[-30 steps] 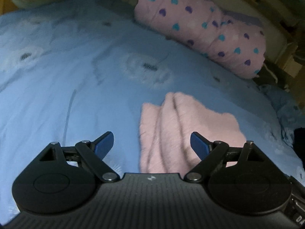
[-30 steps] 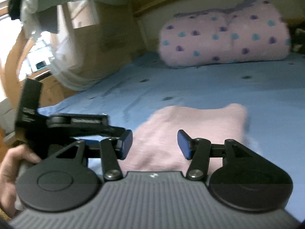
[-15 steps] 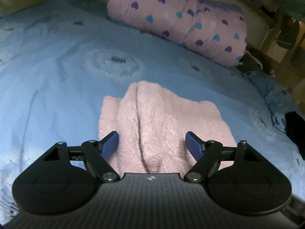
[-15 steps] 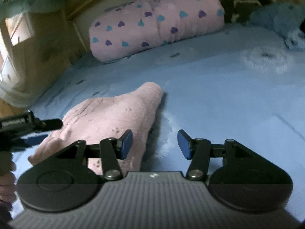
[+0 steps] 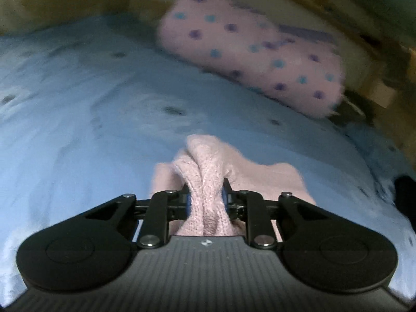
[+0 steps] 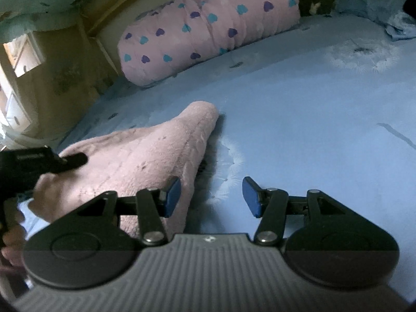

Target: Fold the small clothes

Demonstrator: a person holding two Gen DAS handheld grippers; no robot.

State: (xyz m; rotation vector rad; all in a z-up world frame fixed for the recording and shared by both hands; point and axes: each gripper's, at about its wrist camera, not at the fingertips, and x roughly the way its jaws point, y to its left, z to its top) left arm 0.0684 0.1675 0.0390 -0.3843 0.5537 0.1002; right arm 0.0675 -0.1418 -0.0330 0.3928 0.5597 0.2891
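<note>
A small pink fuzzy garment [image 5: 208, 171] lies on the blue bedsheet [image 5: 78, 130]. My left gripper [image 5: 206, 202] is shut on a bunched fold of the garment at its near edge. In the right wrist view the same pink garment [image 6: 135, 156] lies to the left, raised at its left end where the left gripper [image 6: 39, 161] holds it. My right gripper [image 6: 212, 196] is open and empty; its left fingertip is over the garment's right edge and its right one over bare sheet.
A rolled pink blanket with blue and purple hearts [image 5: 249, 49] lies at the head of the bed, also in the right wrist view [image 6: 208, 23]. A blue bundle [image 6: 377, 0] sits at the far right. A wooden bed frame [image 6: 52, 78] borders the left.
My left gripper closed on a fold of the pink garment, bunching it between the fingers. My right gripper stayed open and shifted slightly nearer the garment's right edge.
</note>
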